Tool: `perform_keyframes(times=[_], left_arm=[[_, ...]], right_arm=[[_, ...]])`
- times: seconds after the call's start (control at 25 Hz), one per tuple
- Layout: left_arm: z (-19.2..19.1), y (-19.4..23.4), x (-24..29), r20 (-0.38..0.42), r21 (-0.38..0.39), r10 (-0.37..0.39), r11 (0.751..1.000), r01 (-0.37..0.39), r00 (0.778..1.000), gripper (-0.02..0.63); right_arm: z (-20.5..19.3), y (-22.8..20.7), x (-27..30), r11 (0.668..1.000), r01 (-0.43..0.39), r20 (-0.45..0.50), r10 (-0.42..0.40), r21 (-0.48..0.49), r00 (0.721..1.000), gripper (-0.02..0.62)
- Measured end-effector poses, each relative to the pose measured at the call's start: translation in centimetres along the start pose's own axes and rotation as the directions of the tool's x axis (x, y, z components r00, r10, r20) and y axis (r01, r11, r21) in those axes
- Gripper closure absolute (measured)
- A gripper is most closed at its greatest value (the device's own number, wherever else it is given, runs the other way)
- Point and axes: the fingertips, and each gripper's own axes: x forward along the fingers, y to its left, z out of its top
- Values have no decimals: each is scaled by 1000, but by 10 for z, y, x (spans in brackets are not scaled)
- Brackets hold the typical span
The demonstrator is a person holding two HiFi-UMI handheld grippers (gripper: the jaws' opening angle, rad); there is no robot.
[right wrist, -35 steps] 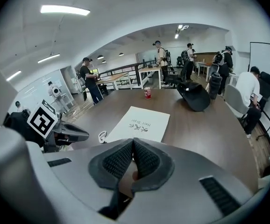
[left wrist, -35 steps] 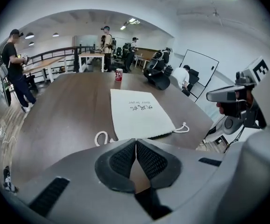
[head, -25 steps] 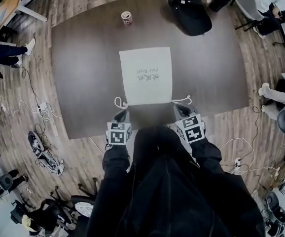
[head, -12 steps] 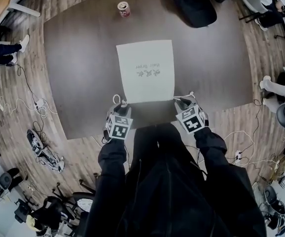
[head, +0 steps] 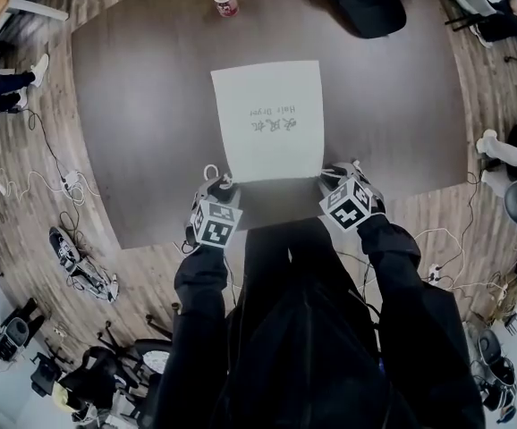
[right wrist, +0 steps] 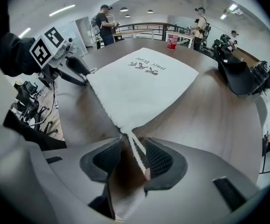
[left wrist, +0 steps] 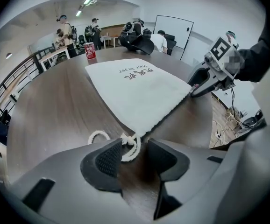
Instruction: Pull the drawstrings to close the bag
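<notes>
The bag [head: 272,119] was a flat off-white cloth pouch with small dark print, lying smooth on the brown table [head: 151,105]. Its left drawstring [left wrist: 126,138] sat in a knotted loop at one near corner, and the right drawstring [right wrist: 137,154] ran straight off the other.

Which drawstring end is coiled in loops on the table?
The left drawstring, at the bag's near-left corner: knotted and curled in loops. The right drawstring runs as two nearly straight strands.
</notes>
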Motion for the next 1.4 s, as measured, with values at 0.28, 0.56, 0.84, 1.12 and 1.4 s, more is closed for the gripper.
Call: perform_keyframes(times=[0.28,0.56,0.84,1.12,1.4], left_arm=[[3,23,0,8,-28,16,999,-16,1000,541],[1,14,2,-50,38,69,997,-68,996,563],[2,16,1,-40,-27,76,997,-77,996,565],[25,21,-42,98,-175,127,979,-109,987,566],[90,31,-120,325,-362,247,924,-122,913,566]], right_arm=[[3,-3,3,1000,-8,-14,8,21,1000,429],[3,5,3,999,8,-34,-6,37,999,498],[5,9,5,982,80,16,-84,170,996,560],[26,-5,-44,954,156,137,-195,255,971,561],[82,-28,-137,914,305,302,-380,266,874,561]])
